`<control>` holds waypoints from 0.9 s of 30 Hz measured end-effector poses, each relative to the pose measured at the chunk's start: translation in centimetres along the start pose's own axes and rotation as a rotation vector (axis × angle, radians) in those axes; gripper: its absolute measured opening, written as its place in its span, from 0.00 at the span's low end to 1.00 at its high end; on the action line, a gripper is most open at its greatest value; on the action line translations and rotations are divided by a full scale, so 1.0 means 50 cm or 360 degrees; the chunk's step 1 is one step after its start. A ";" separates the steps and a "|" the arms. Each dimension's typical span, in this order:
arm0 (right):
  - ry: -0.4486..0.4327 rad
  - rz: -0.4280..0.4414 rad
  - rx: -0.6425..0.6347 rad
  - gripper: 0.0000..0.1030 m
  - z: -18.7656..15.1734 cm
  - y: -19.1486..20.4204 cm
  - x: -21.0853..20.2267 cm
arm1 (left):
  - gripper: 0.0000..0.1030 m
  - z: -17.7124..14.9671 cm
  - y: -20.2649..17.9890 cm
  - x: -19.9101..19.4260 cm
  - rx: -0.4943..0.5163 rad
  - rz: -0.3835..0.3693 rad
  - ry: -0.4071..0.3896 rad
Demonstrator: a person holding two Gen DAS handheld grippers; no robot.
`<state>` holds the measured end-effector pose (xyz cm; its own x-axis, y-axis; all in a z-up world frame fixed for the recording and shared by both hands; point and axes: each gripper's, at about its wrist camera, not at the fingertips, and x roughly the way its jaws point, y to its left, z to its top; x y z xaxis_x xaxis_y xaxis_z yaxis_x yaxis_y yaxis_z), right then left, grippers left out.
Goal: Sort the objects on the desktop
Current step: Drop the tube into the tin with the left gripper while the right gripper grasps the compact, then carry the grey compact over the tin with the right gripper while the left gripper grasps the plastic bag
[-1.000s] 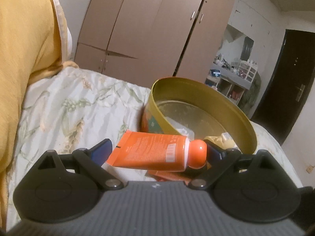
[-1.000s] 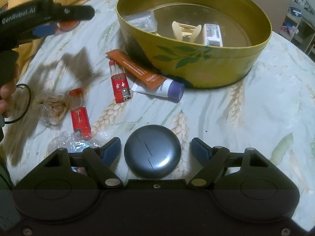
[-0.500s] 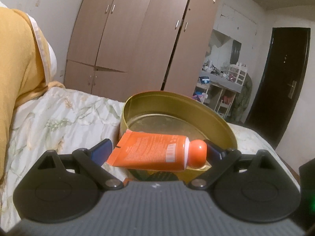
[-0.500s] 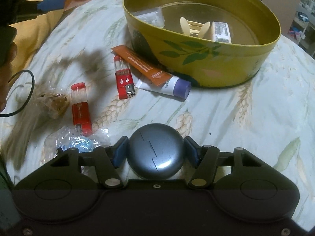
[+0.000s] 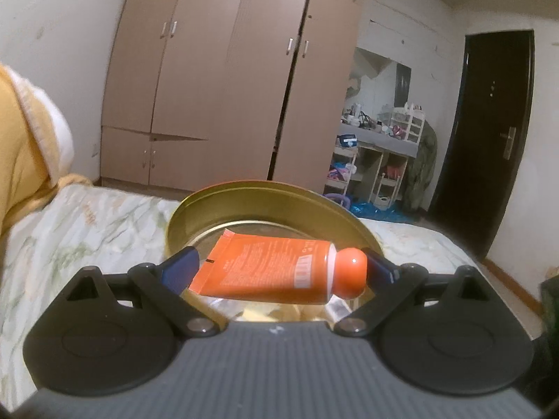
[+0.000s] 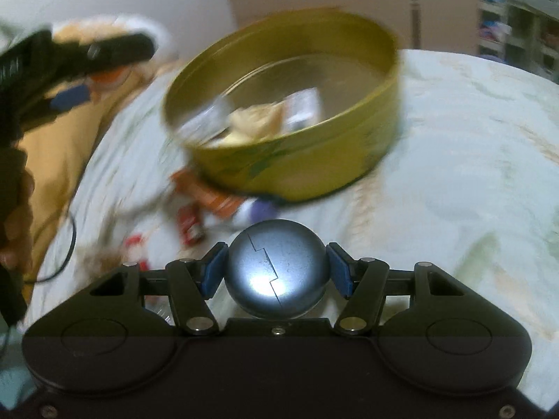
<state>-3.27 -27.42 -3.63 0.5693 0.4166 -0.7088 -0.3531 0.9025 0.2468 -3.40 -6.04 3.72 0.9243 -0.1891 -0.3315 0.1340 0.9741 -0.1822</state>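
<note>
The yellow tin (image 6: 293,160) sits on the bed (image 6: 454,181) at twelve o'clock; left tongs (image 5: 279,269) loosely span a soft, squashy orange tube (image 5: 269,272), best gripped mid-body, print unreadable; right tongs (image 6: 276,272) clamp a smooth, likely slippery grey round case (image 6: 276,272), no label visible

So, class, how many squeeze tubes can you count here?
2: an orange tube held in the left tongs, and a purple-capped tube lying on the bedspread beside the tin. Blur may hide others.
</note>
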 end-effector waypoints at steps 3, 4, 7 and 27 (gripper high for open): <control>-0.0045 -0.0042 0.0110 0.57 0.005 -0.042 -0.011 | 0.93 0.015 -0.008 0.035 -0.0033 -0.0018 0.0018; -0.0053 -0.0047 0.0141 0.57 0.007 -0.052 -0.012 | 0.93 0.020 -0.010 0.047 -0.0036 -0.0012 0.0019; -0.0071 -0.0055 0.0171 0.57 0.009 -0.068 -0.016 | 0.93 0.032 -0.013 0.082 -0.0036 0.0012 0.0013; -0.0091 -0.0076 0.0251 0.57 0.005 -0.091 -0.005 | 1.00 0.026 0.039 0.049 -0.0201 0.0157 0.0169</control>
<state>-1.62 -31.60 -4.41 0.6255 0.3744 -0.6845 -0.2064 0.9255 0.3175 -0.42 -4.42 3.76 0.8869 -0.1117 -0.4482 -0.0079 0.9665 -0.2566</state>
